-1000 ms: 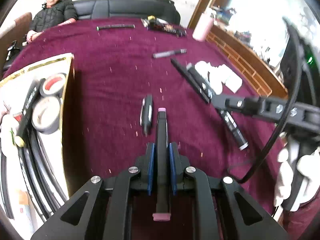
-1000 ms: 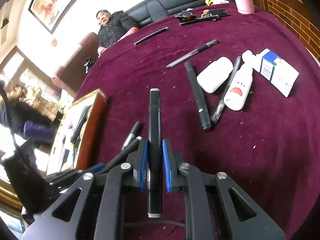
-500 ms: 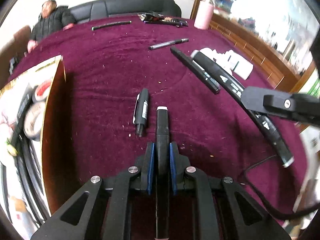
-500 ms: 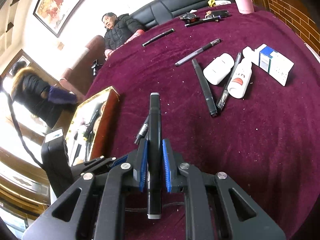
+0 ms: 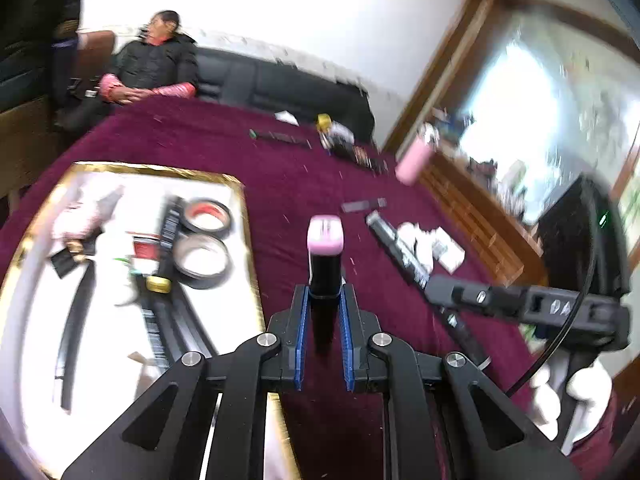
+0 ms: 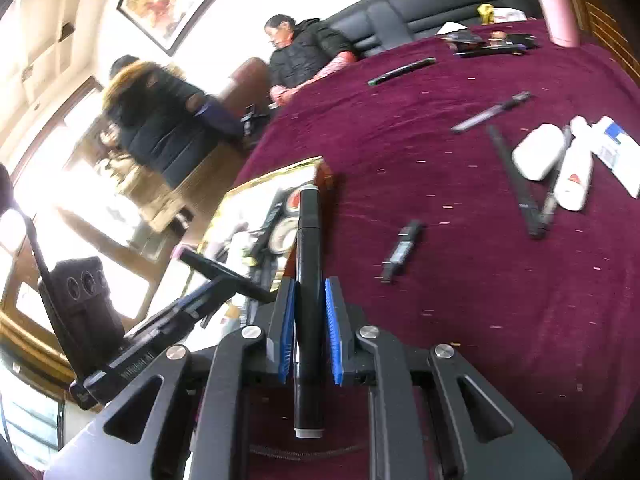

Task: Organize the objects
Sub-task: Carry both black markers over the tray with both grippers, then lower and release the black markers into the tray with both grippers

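- The left tool (image 5: 325, 312) is clamped on a black marker with a pink cap (image 5: 325, 256), held clear of the maroon tabletop (image 5: 296, 184) and pointing forward beside the right edge of a gold-rimmed tray (image 5: 245, 216).
- The right tool (image 6: 308, 320) is clamped on a second black marker with a grey cap (image 6: 307, 264), its tip reaching over the near corner of the same tray (image 6: 256, 188).
- In the right wrist view the left tool and its pink-capped marker (image 6: 216, 270) sit low at left, just beside the tray.
- In the left wrist view the right tool and its marker (image 5: 404, 252) cross the right side of the frame, a white-gloved hand (image 5: 568, 396) gripping the handle.
- The tray holds two rolls of tape (image 5: 202, 256), black strips and other small items, blurred by motion.
- Left on the tabletop: a short black pen (image 6: 401, 248) lying alone, and farther right a long black pen (image 6: 514, 184) near white bottles (image 6: 538, 152) and a white-and-blue box (image 6: 618, 152).
- A pink cup (image 6: 560, 12) stands at the far edge of the tabletop; a seated woman in a dark jacket (image 6: 304, 52) is at the far side.
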Motion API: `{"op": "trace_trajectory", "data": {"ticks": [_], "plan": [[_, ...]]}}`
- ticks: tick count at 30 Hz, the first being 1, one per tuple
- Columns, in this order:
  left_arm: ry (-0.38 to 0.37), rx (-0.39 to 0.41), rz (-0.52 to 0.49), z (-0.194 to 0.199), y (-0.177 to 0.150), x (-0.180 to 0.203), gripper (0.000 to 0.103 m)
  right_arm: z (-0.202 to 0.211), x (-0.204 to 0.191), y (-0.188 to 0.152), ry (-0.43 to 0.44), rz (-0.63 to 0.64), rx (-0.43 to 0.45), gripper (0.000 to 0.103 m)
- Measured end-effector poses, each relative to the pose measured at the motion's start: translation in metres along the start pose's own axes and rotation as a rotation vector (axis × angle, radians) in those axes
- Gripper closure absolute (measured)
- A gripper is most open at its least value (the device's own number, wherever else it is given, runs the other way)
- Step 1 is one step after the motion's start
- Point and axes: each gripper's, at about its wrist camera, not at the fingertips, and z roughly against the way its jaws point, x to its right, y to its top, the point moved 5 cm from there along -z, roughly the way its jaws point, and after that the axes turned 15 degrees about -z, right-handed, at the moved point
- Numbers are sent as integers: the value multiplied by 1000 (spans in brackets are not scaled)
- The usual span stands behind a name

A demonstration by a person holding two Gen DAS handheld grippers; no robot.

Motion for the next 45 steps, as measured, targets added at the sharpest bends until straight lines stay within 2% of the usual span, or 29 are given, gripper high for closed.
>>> {"op": "trace_trajectory", "data": {"ticks": [4, 8, 12, 19, 23, 26, 32, 37, 44, 45], "plan": [[35, 75, 58, 33, 1, -36, 91, -19, -24, -9, 14, 45, -34, 90], [84, 115, 81, 67, -1, -69, 91, -38, -44, -22, 23, 85, -73, 90], [124, 95, 93, 94, -10, -99, 91, -62, -60, -36, 29, 117, -127, 90], [197, 9, 90, 125, -41, -139, 91, -108, -79, -57, 51, 112, -217, 89], [208, -48, 85, 122, -49, -156, 91, -137, -88, -63, 41, 114, -259, 89], [192, -108, 82, 104, -51, -166, 91, -157, -91, -63, 29, 94, -282, 89], [160, -187, 79, 69, -44, -186, 91, -188, -86, -54, -18, 17, -285, 89], [151, -260, 60, 35, -46, -191, 91, -199, -80, -54, -58, 13, -284, 89], [139, -265, 98, 25, -53, -194, 91, -202, -81, -52, -111, 55, -264, 87], [139, -259, 104, 26, -54, -194, 91, -203, -81, -50, -110, 54, -270, 83]]}}
